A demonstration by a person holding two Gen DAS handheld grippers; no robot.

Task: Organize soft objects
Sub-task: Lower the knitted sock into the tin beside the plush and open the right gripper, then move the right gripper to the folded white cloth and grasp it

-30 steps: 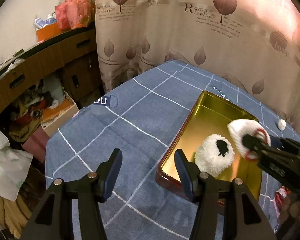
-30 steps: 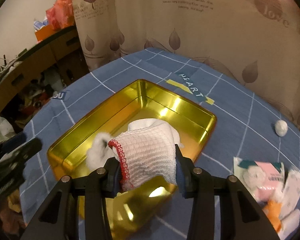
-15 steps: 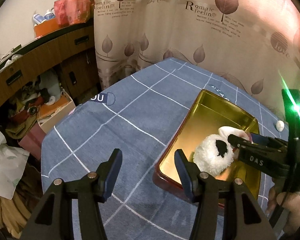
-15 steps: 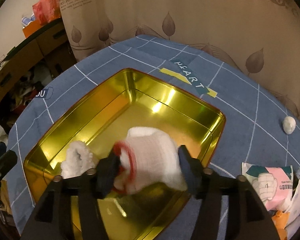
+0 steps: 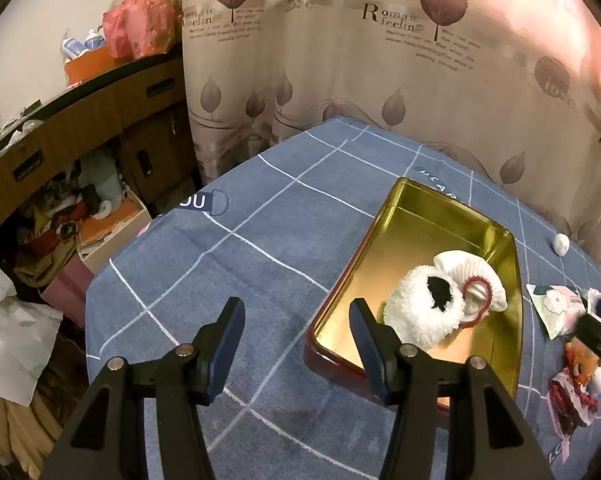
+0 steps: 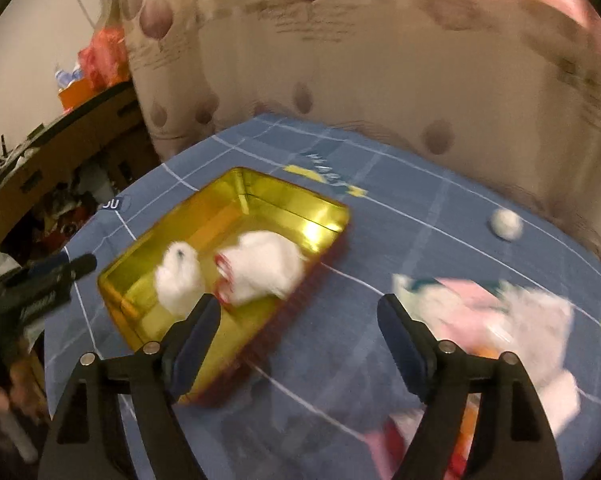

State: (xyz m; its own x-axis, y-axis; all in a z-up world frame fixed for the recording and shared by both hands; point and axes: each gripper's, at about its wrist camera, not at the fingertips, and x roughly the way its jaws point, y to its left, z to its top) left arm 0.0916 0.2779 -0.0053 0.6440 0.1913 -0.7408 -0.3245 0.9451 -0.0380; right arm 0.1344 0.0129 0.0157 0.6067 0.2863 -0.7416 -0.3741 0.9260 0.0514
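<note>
Leaf-printed curtains (image 5: 380, 80) hang behind a counter (image 5: 228, 264) covered in a blue cloth with a white grid. On it sits a gold tin tray (image 5: 412, 224) with a red outer wall. Inside the tray lie two soft things, touching: a fluffy white plush with a black patch (image 5: 420, 312) and, just beside it, a white knitted sock with a red cuff (image 5: 476, 276). A small white ball (image 5: 561, 243) rests on the cloth beyond the tray, near the curtain.

At the tray's right side lies a heap of packets and soft toys (image 6: 500, 312), blurred in the right wrist view; their kinds cannot be told.

The left claw (image 5: 296, 344) hangs over the cloth at the tray's near corner, its jaws spread with nothing between them. The right claw (image 6: 300, 336) is over the cloth between the tray and the heap, its jaws opening, with nothing between them; the sock lies free in the tray.
</note>
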